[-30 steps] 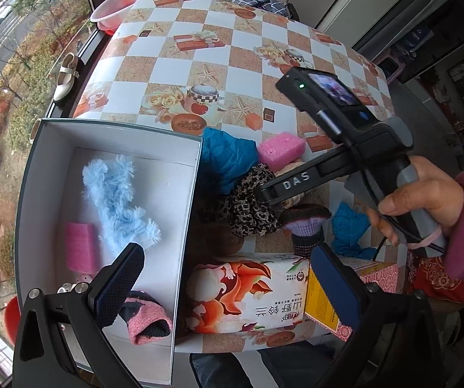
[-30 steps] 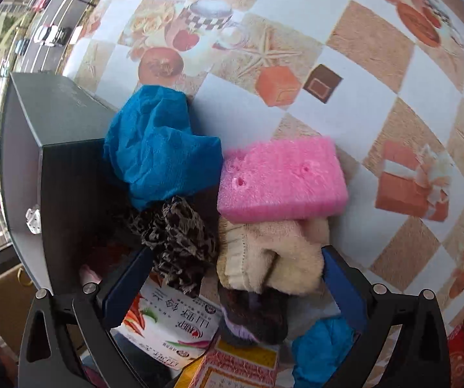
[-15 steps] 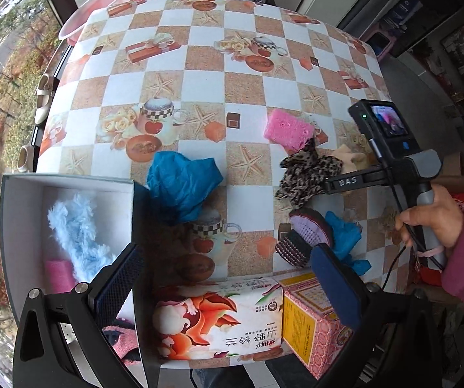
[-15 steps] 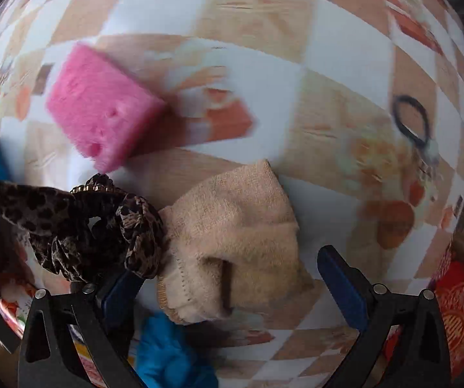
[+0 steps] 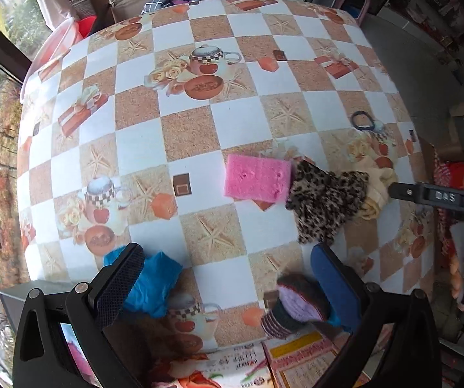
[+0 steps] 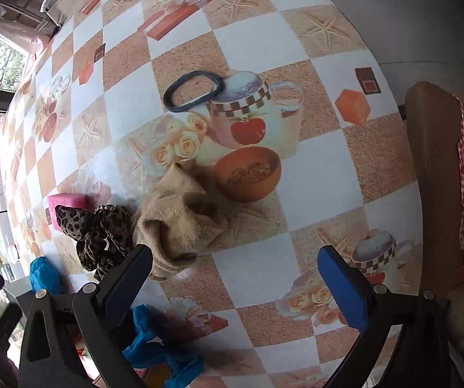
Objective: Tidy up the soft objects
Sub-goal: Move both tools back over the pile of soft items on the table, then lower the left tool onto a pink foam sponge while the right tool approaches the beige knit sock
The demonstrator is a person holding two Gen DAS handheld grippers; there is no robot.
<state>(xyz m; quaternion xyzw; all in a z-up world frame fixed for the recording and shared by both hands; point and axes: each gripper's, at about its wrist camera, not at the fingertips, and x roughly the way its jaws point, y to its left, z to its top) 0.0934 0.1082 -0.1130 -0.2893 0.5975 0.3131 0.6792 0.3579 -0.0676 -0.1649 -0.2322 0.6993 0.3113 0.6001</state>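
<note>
One pink sponge (image 5: 257, 177), two blue cloths (image 6: 162, 352), one hair tie (image 6: 192, 91).

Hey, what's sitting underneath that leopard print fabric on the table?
The leopard print fabric overlaps the beige cloth's edge and touches the pink sponge. Beneath it, only the checkered tablecloth shows around; anything directly under is covered.

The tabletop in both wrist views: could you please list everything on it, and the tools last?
Sponge: one, pink, mid-table, touching the leopard cloth.
Leopard cloth: one, brown-black print, between sponge and beige cloth.
Beige cloth: one, tan, crumpled beside the leopard cloth.
Hair tie: one, dark loop, lying flat, apart from the pile.
Blue cloths: two, bright blue; one near the left tool, one near the table's near edge.
Striped knit item: one, purple-dark, near edge.
Printed packages: two, near edge.
Tablecloth: one, checkered.
Left tool: open, empty.
Right tool: open, empty.
</note>
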